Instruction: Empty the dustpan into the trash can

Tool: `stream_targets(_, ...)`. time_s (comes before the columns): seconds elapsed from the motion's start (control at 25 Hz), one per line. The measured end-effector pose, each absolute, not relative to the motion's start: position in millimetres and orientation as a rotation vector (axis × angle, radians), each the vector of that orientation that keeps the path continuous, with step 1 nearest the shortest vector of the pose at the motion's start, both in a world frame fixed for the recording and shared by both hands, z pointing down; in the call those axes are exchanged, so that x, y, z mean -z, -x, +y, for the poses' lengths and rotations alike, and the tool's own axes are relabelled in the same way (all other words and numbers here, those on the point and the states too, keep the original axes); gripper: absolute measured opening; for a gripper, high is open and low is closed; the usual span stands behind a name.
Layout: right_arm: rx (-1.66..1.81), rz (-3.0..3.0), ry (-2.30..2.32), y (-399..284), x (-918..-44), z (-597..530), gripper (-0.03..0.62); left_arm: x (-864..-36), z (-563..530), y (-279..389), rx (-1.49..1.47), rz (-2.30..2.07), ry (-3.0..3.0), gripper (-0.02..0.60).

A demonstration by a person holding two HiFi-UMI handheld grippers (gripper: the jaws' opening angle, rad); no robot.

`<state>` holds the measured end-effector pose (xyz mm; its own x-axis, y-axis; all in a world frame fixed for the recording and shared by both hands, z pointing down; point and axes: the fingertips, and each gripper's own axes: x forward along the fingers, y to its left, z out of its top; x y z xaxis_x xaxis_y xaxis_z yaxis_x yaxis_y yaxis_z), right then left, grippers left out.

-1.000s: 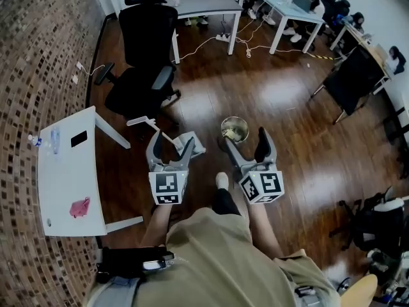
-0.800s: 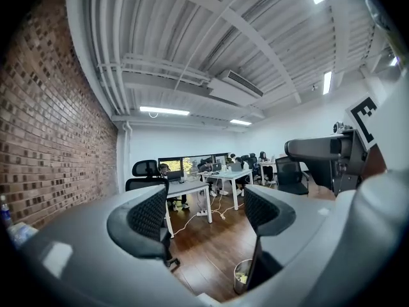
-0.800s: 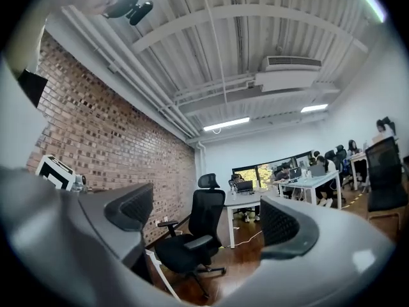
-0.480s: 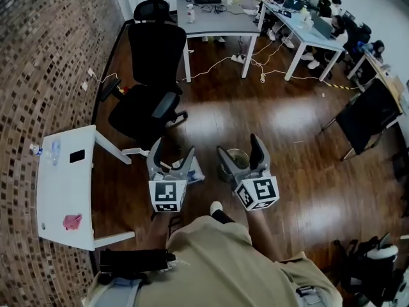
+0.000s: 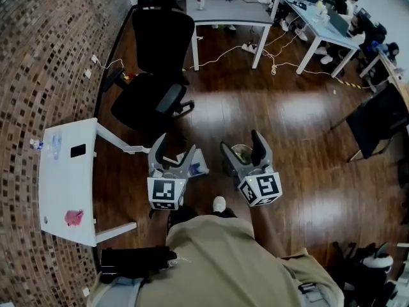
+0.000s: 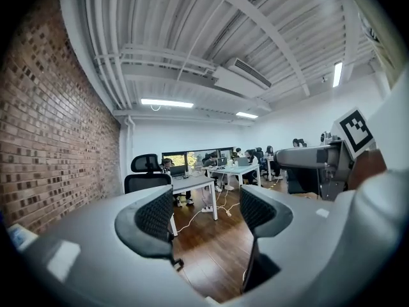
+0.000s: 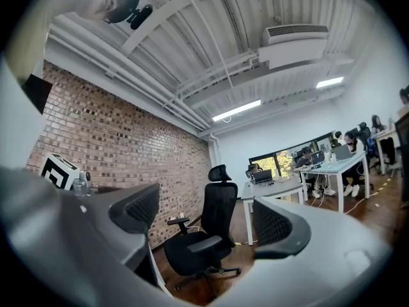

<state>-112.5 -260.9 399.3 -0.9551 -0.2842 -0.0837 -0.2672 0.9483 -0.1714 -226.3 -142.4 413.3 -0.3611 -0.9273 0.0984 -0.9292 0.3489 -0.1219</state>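
Closing with nothing between: left tool and right tool, half apart.

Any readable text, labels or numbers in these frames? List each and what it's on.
No readable text anywhere.
Cubes on left gripper and right gripper: square marker patterns only, no letters; both grippers' jaws are closing, nothing between them.
Label on bottle on white table: too small to read.
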Motion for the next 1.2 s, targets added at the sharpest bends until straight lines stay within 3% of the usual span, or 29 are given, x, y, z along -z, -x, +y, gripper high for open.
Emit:
stream_targets(0.2, 0.297, 3.013, 0.391, 140.8, -406.2, -255.6, 0.463, -427.3, -130.5, 266.8, -0.380, -2.486, -1.784, 0.319)
stream_targets(0.48, 0.373, 3.048, 0.350, 191.1, -424.3, -241.5, 0.462, -459.5, -91.1, 335.6, -0.727, -2.307, -1.773, 0.393)
stream_targets(0.72, 0.376, 3.071, 0.310, 234.1, -428.4, -231.1, 0.462, -504.3, -49.8, 364.4, -1.121, -1.959, -1.878, 0.416)
stream_targets(1.0, 0.390, 3.143, 0.317, 264.2, -450.4, -219.3, 0.463, -581.7, -9.1, 397.0, -1.385, -1.493, -1.953, 0.569)
stream_targets(1.2, 0.407, 3.190, 0.377, 273.4, -463.4, -214.2, 0.463, -636.2, 11.8, 423.1, -1.578, -1.203, -1.959, 0.574)
